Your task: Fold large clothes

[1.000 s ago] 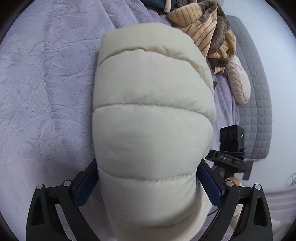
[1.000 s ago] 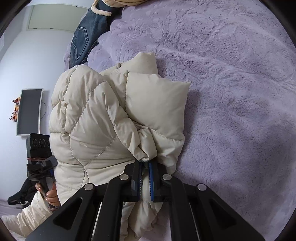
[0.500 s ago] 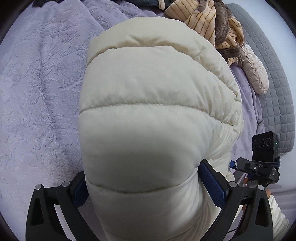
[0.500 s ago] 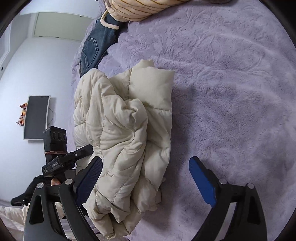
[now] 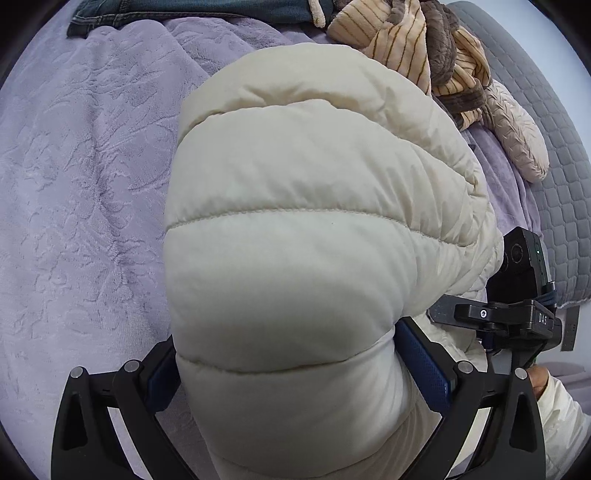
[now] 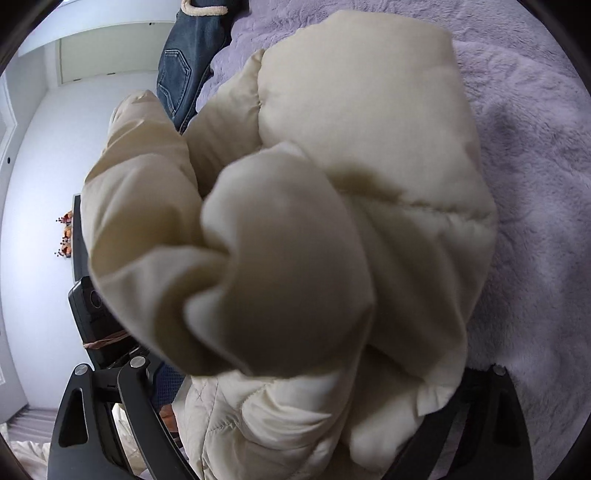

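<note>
Cream puffer jacket (image 5: 314, 258), bundled into a thick roll, sits on the lilac plush bed cover (image 5: 85, 192) toward the near edge, between both grippers. Quilted baffles, one stitch line runs across the middle in the left wrist view.

Handling, judged: light, very soft, springy. Fill will compress under the pads and push back, so any fold will try to reopen. Shell looks smooth and likely slippery; a pinch on a puffed baffle could slide off. Better take hold at a stitch line, hem or edge where layers are thin, or straddle the whole roll.

Left gripper (image 5: 295, 373): jaws wide apart, blue pads on either side of the roll, fabric bulging between them. Pads look touching or just beside the fabric; no real clamp.

Right gripper (image 6: 288, 387): jaws also wide apart, jacket (image 6: 332, 221) fills the gap and spills over. Its right pad is hidden by fabric, so contact there I cannot tell. Loose folds on this side are untidy, blurred near the lens.

Outward: jeans (image 5: 184, 11) at the far edge of the bed, a striped tan-brown plush garment (image 5: 417, 40) at the far right corner, a grey quilted headboard (image 5: 554, 155) along the right edge. All well apart from the jacket.
</note>
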The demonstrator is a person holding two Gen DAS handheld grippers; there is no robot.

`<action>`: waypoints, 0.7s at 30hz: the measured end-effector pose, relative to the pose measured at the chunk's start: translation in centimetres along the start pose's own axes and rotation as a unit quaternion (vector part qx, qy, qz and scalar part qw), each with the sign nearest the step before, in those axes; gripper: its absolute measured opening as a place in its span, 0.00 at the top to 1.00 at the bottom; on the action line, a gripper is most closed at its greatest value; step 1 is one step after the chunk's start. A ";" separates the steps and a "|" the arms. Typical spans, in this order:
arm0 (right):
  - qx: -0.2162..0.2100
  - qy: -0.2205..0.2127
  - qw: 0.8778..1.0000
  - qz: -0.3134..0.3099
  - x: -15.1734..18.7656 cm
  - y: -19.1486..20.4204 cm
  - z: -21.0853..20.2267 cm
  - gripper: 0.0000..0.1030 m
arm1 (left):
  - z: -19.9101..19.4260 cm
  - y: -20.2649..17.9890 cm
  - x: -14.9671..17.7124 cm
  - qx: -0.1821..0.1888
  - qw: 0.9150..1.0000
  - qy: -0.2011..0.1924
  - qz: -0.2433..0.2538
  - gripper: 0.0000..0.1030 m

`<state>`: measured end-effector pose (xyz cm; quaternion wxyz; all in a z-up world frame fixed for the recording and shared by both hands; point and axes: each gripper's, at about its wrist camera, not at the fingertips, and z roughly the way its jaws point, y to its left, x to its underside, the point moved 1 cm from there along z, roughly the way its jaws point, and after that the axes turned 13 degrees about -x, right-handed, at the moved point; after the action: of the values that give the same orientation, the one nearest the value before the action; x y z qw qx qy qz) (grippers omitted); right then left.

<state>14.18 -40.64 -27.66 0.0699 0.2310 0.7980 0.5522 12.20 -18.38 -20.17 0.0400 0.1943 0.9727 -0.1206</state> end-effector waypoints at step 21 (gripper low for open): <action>-0.016 -0.002 0.997 -0.072 2.0 11.2 6.3 0.53 | -10.3 10.7 -0.8 0.002 0.996 -0.085 -0.010 0.12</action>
<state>17.95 -31.25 -19.57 0.1147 0.1726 0.8035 0.5581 16.80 -6.55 -12.45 0.1210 0.1738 0.9673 -0.1394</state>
